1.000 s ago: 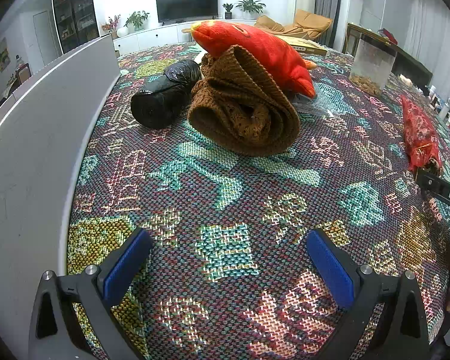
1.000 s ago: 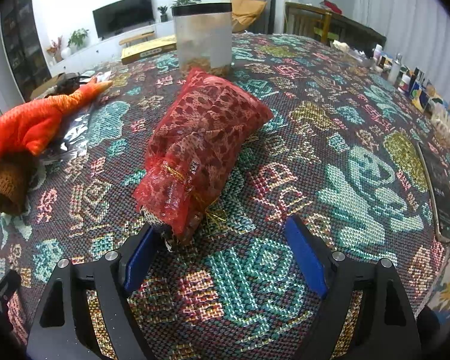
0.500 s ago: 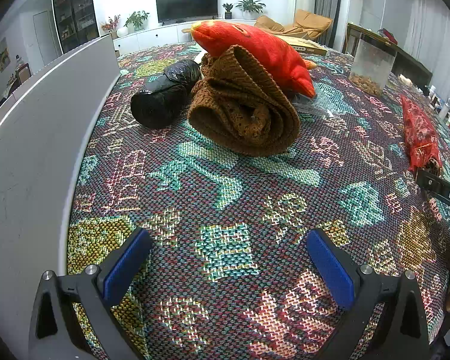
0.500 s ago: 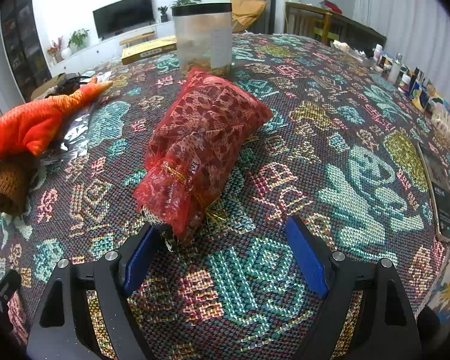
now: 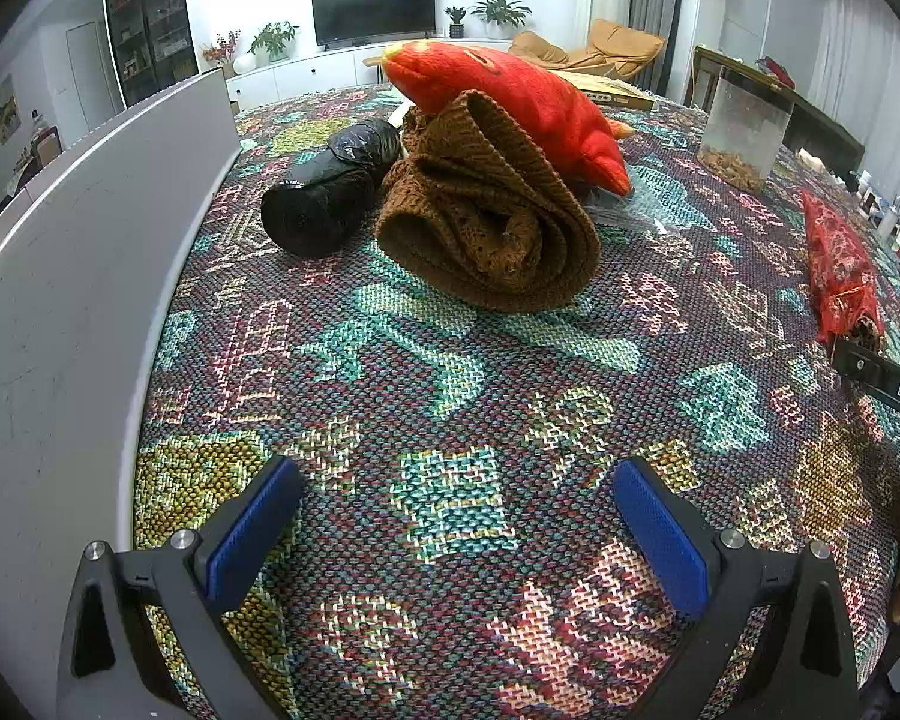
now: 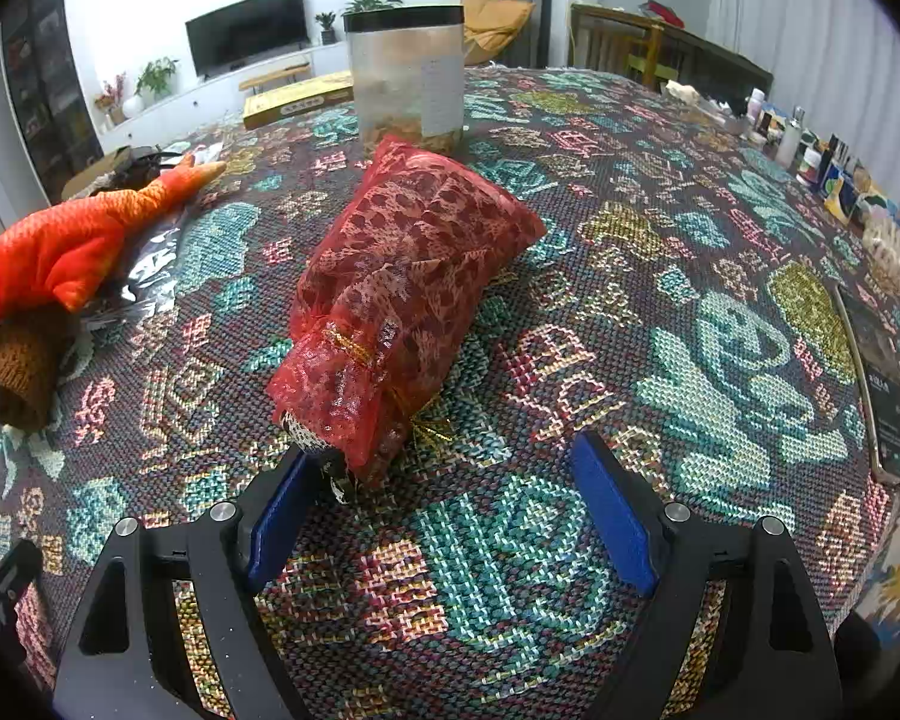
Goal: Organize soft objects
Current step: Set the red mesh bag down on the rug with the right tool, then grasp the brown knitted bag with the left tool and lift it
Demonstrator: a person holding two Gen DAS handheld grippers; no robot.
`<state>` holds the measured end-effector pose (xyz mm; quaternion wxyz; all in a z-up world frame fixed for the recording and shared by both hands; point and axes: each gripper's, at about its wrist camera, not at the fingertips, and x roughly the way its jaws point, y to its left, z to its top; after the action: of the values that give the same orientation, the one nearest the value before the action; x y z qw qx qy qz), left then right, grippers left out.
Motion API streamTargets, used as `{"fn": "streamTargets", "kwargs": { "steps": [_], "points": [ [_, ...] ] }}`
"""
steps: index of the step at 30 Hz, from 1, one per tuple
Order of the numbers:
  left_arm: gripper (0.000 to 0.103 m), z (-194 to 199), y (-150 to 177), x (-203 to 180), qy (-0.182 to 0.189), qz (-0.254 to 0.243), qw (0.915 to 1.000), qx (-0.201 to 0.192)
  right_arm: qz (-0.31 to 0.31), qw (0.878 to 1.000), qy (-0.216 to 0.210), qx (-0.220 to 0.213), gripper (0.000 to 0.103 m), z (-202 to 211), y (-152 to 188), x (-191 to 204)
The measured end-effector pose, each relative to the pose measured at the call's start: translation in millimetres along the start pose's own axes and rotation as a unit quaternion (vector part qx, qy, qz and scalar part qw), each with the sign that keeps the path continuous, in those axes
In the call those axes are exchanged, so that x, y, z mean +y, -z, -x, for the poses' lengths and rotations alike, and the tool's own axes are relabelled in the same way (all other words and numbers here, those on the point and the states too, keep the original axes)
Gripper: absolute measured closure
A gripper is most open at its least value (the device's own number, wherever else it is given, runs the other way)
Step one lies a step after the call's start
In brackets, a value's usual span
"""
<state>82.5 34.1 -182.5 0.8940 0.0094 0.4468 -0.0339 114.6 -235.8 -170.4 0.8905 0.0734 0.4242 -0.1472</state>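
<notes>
Soft goods awaiting sorting on the patterned tablecloth (image 5: 450,396): right gripper (image 6: 450,510), jaws apart, poised at the tied mouth of the red mesh pouch (image 6: 408,276), while left gripper (image 5: 456,528), jaws apart and empty, faces the brown knitted bundle (image 5: 492,228), red plush fish (image 5: 510,102) and black roll (image 5: 330,192).

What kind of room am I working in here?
Most likely a home living and dining room: a wall-mounted TV above a low white cabinet, potted plants, a tan armchair, and a large table under a woven patterned tablecloth.
</notes>
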Motion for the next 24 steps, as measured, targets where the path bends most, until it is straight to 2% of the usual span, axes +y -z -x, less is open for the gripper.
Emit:
{"fn": "streamTargets", "kwargs": {
  "steps": [19,22,24],
  "points": [
    [0.000,0,-1,-1,0.001,-0.002,1.0000,0.006,0.000,1.000,0.000,-0.001,0.017,0,0,0],
    [0.000,-7,-18,-1,0.002,-0.004,0.9997,0.024,0.000,1.000,-0.001,-0.001,0.017,0,0,0],
    [0.000,-6,-37,-2,-0.001,0.003,0.9999,0.017,0.000,1.000,-0.001,-0.001,0.017,0,0,0]
  ]
}}
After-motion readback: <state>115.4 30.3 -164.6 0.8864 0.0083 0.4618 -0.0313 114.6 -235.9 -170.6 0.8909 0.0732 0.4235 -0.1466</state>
